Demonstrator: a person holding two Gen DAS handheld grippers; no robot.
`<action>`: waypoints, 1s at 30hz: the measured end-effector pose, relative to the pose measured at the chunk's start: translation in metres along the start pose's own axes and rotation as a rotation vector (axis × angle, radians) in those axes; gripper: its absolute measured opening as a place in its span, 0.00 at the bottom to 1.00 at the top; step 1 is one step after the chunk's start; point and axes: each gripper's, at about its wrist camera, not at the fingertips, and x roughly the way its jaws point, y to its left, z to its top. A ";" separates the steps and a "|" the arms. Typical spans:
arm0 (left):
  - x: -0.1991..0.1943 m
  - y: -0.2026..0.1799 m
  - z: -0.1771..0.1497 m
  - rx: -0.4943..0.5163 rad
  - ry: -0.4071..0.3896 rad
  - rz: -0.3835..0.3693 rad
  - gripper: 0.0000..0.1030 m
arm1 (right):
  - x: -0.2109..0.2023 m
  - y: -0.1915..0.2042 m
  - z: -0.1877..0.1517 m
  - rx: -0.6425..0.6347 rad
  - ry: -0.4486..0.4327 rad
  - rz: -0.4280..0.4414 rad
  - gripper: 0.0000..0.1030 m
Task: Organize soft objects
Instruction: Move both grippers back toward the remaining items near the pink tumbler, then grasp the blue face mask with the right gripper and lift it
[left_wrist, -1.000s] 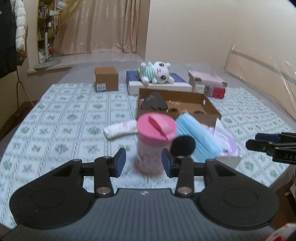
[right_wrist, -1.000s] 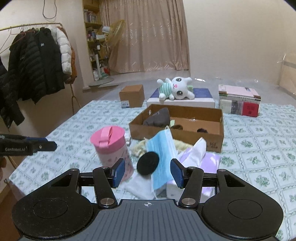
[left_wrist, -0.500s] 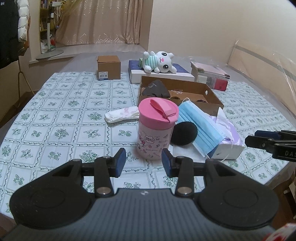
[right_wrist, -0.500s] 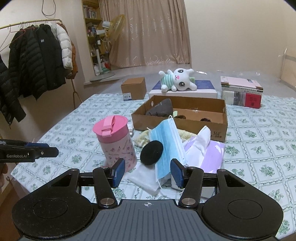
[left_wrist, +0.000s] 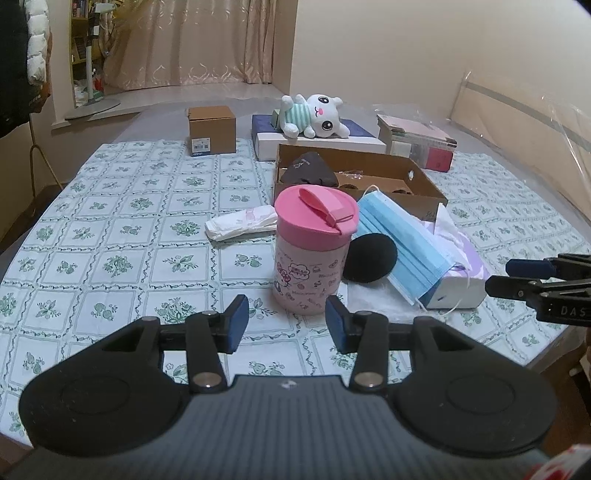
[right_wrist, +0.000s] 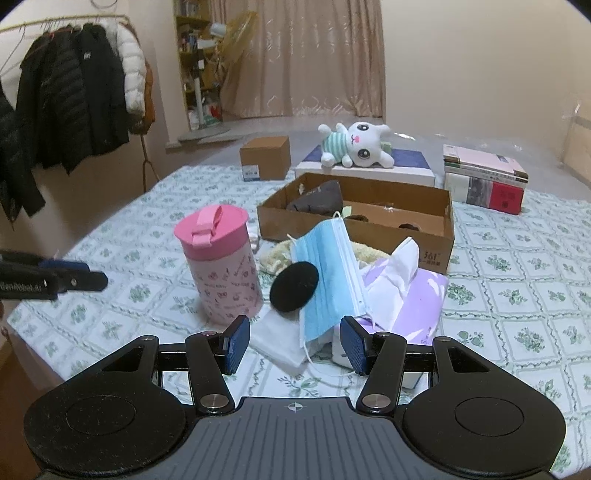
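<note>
A blue face mask (right_wrist: 328, 273) lies over a black round pad (right_wrist: 294, 281) and a purple tissue pack (right_wrist: 413, 295) in front of a cardboard box (right_wrist: 369, 218) holding a dark cloth (right_wrist: 317, 197). The mask also shows in the left wrist view (left_wrist: 402, 240), with the black pad (left_wrist: 370, 258). A white rolled cloth (left_wrist: 242, 225) lies left of the box (left_wrist: 424, 186). A plush bunny (left_wrist: 314, 116) lies on a flat box at the back. My left gripper (left_wrist: 284, 323) is open, just before the pink cup (left_wrist: 314, 254). My right gripper (right_wrist: 293, 345) is open, just before the mask.
The pink cup (right_wrist: 221, 264) stands left of the pile. A small brown carton (left_wrist: 212, 129) and a stack of books (left_wrist: 417, 142) sit at the back. Coats (right_wrist: 66, 107) hang on a rack at the left. The table edge is close at the front.
Both grippers have drawn back and risen slightly, so the cup and the pile sit farther from the fingers. Nothing on the table has moved.
</note>
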 end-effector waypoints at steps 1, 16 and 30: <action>0.002 0.001 0.000 0.002 0.001 0.000 0.41 | 0.002 0.000 -0.001 -0.009 0.003 -0.002 0.53; 0.047 0.021 0.006 0.022 0.029 0.015 0.49 | 0.055 -0.010 0.005 -0.137 0.051 -0.060 0.53; 0.089 0.034 0.009 0.004 0.064 0.008 0.50 | 0.134 -0.019 0.011 -0.238 0.132 -0.166 0.54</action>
